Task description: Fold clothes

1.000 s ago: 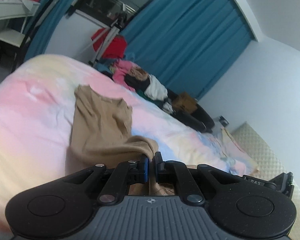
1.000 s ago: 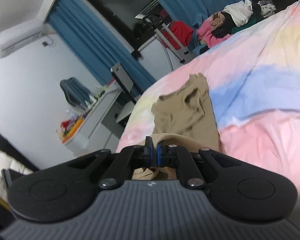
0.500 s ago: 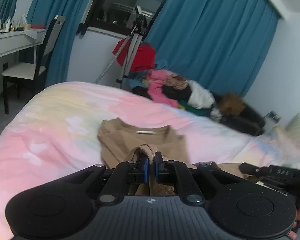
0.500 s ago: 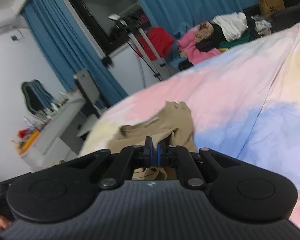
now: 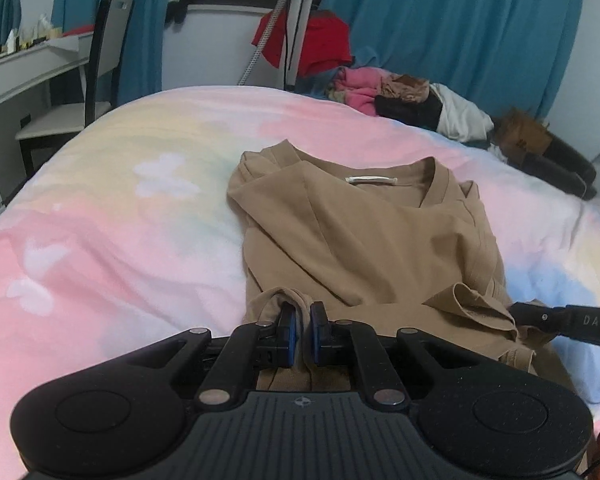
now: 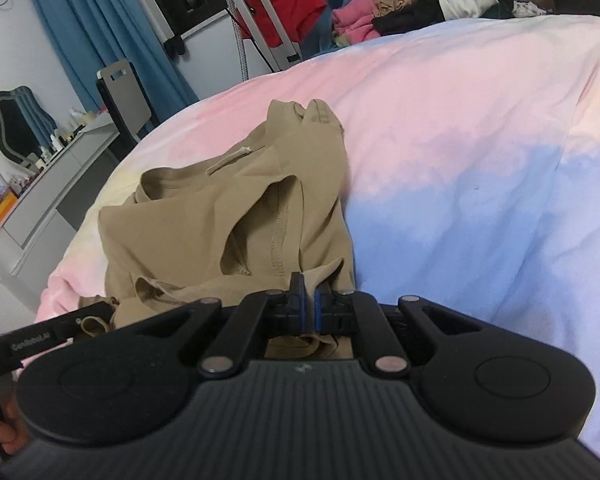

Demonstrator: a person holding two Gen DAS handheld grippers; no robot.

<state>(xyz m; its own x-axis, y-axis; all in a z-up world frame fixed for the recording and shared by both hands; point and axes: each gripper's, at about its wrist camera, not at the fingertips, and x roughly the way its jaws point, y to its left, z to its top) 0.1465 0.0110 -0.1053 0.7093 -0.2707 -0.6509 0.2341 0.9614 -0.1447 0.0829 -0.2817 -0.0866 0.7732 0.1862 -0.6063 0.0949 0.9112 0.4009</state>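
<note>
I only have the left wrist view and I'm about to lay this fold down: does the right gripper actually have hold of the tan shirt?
Observer: Yes. The right gripper is shut on a pinch of the tan shirt, with cloth bunched between its pads.
Operator: What is directly ahead of it?
Observer: An open sleeve gapes towards it, and the stitched hem runs down to the pinch.
Operator: And beside the shirt on its outer side?
Observer: The bedcover, a blue patch that runs into pink further back.
</note>
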